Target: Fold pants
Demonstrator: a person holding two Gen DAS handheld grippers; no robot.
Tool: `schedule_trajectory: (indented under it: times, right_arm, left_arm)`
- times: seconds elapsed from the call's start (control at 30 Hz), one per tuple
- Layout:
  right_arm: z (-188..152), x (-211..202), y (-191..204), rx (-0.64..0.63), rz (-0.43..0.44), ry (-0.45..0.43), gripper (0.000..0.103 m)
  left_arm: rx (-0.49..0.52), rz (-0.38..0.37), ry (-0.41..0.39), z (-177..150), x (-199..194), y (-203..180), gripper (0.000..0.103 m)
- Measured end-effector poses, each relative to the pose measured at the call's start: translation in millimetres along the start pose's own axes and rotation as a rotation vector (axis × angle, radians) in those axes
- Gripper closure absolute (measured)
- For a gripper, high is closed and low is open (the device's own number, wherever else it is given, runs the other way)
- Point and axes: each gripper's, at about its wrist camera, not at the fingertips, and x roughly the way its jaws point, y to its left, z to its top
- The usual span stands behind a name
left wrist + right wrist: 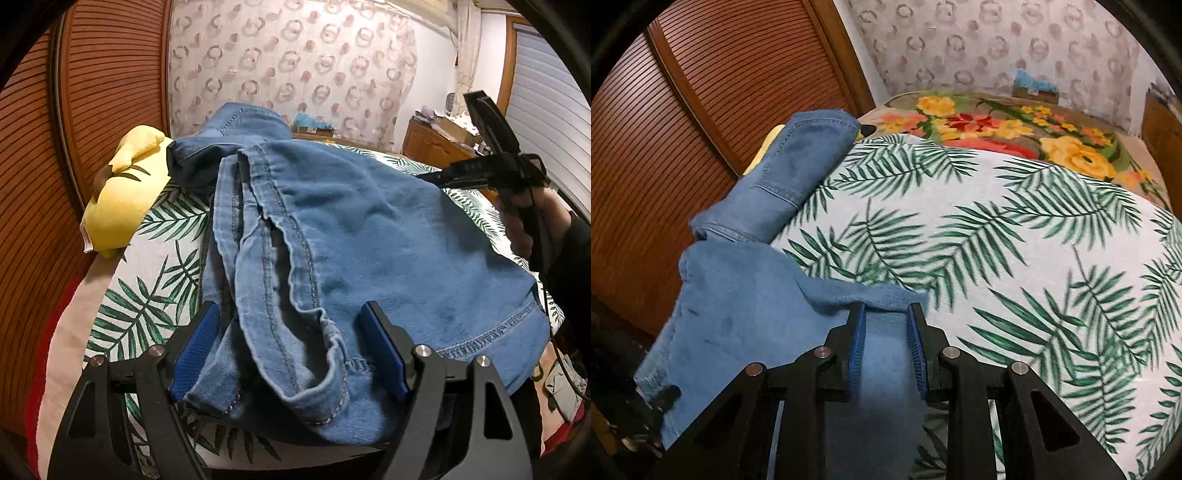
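At the frame's center on the palm-print bed (pixel 1015 229), jeans (pixel 351 236) are lying half-folded; left tongs (pixel 290 350) straddling released, right tongs (pixel 885 341) narrowing around denim, not visibly clamped; keep edges aligned.

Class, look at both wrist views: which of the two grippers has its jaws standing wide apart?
The left gripper: its blue pads straddle the jeans widely, while the right gripper stands narrow.
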Motion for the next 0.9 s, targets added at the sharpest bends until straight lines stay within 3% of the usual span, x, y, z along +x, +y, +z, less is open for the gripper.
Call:
schedule_trajectory:
  times: [0.1, 0.23, 0.3, 0.5, 0.6, 0.63, 0.73, 0.9]
  right_arm:
    - [7.3, -8.3, 2.9, -0.004, -0.024, -0.069, 0.101]
    - [16.6, -45.1, 3.3, 0.013, -0.011, -0.244, 0.103]
    - [19.2, -54.6, 4.0, 0.010, 0.000, -0.265, 0.103]
    - [12.3, -42.2, 7.5, -0.045, -0.070, -0.168, 0.102]
    - [8.6, -22.7, 3.3, -0.060, -0.117, -0.095, 0.086]
    - [4.8, -17.1, -0.8, -0.050, -0.100, -0.073, 0.076]
    - [-4.7, -4.9, -8.6, -0.015, -0.052, -0.019, 0.062]
    - [-5.8, 21.8, -18.0, 0.038, -0.010, 0.050, 0.060]
  left_arm:
    - [0.003, 0.005, 0.003, -0.1, 0.7, 1.2, 0.024]
    - [-0.001, -0.001, 0.013, -0.6, 3.3, 4.5, 0.024]
    - [-0.007, -0.006, 0.013, -0.5, 4.3, 6.1, 0.024]
    - [-0.012, -0.009, 0.014, -0.5, 4.9, 6.3, 0.024]
    - [-0.011, -0.009, 0.014, -0.6, 5.1, 6.1, 0.024]
    - [-0.012, -0.010, 0.014, -0.6, 5.2, 6.2, 0.024]
    - [-0.012, -0.012, 0.013, -1.6, 6.7, 6.2, 0.024]
    - [-0.011, -0.011, 0.013, -1.7, 7.2, 6.5, 0.024]
